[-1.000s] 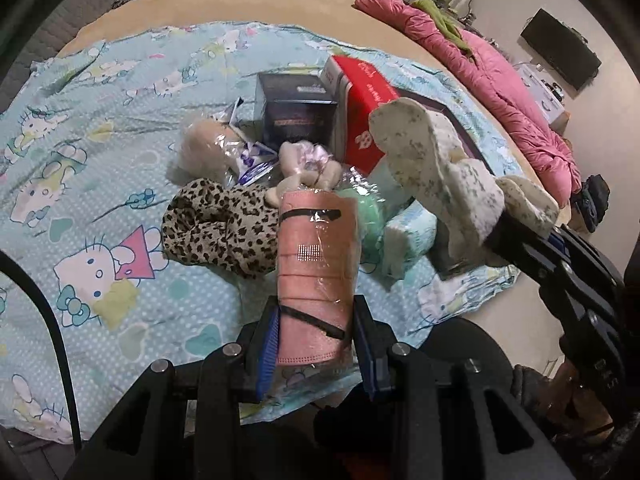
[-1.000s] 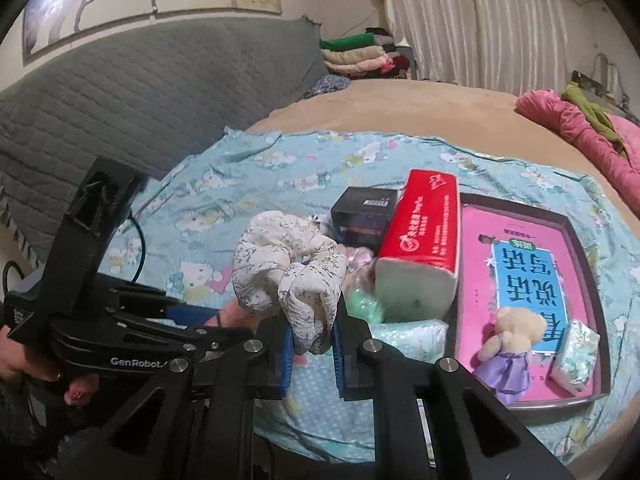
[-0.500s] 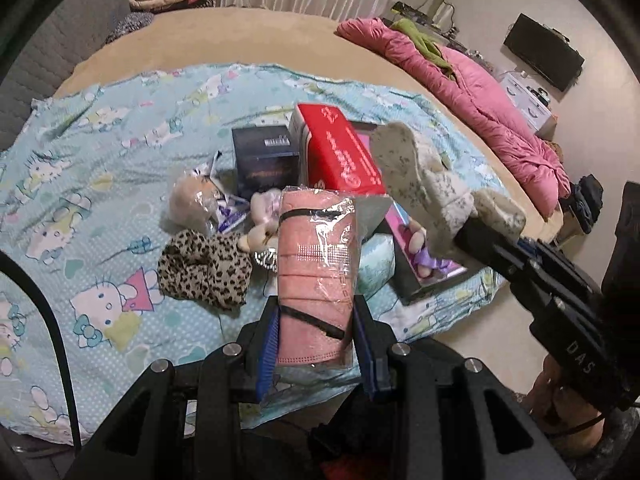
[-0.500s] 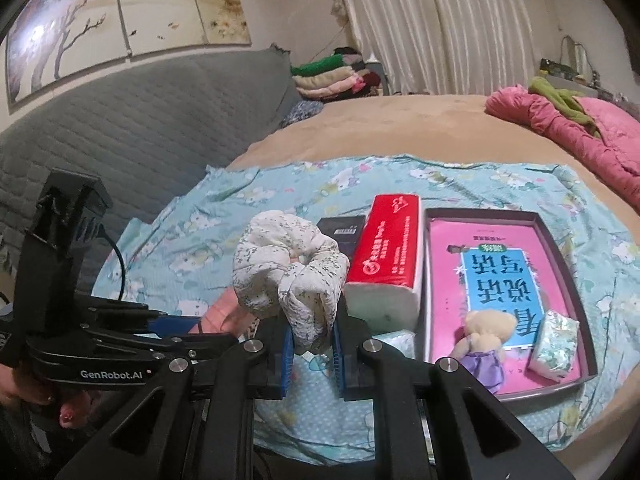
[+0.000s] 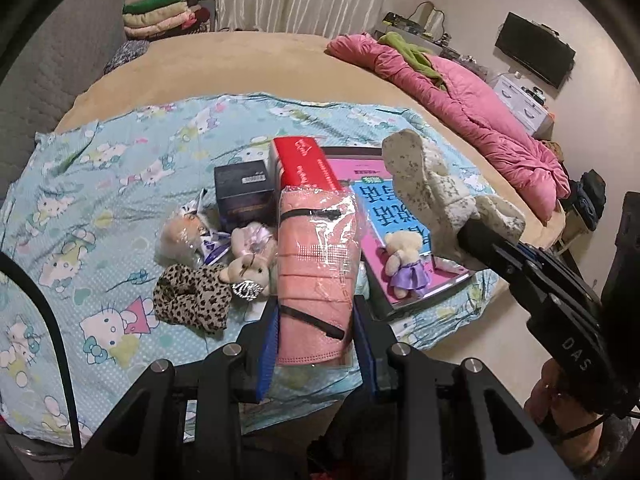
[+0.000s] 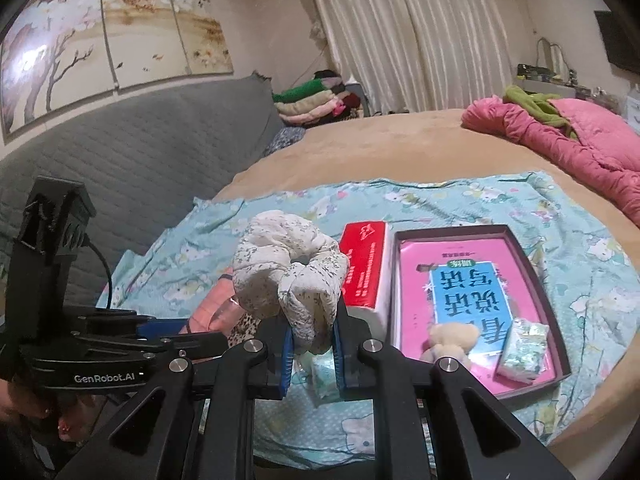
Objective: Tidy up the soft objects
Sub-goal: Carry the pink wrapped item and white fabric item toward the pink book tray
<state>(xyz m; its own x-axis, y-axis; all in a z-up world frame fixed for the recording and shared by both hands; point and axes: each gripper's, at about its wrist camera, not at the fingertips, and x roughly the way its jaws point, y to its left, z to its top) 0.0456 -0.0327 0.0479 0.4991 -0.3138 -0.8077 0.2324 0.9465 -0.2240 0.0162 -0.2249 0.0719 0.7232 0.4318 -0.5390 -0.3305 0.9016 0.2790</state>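
Note:
My left gripper (image 5: 316, 320) is shut on a pink pack of face masks (image 5: 316, 264) in clear wrap, held above the bed's front edge. My right gripper (image 6: 312, 340) is shut on a white floral scrunchie (image 6: 288, 272), also raised; it shows in the left wrist view (image 5: 432, 196) too. On the cartoon-cat sheet (image 5: 100, 184) lie a leopard scrunchie (image 5: 192, 296), a wrapped plush (image 5: 180, 236) and a small bear (image 5: 248, 268). A dark tray (image 6: 524, 248) holds a pink book (image 6: 460, 288), a bear in a purple dress (image 5: 404, 264) and a tissue pack (image 6: 524, 348).
A red tissue box (image 5: 304, 164) and a dark box (image 5: 244, 192) stand mid-sheet, left of the tray. A pink quilt (image 5: 460, 96) lies along the bed's right side. Folded clothes (image 6: 316, 100) are stacked by the curtain. A grey headboard (image 6: 140, 160) is at left.
Both grippers have risen and pulled back from the bed with their loads; the objects on the sheet look smaller and farther away. Both grips are unchanged.

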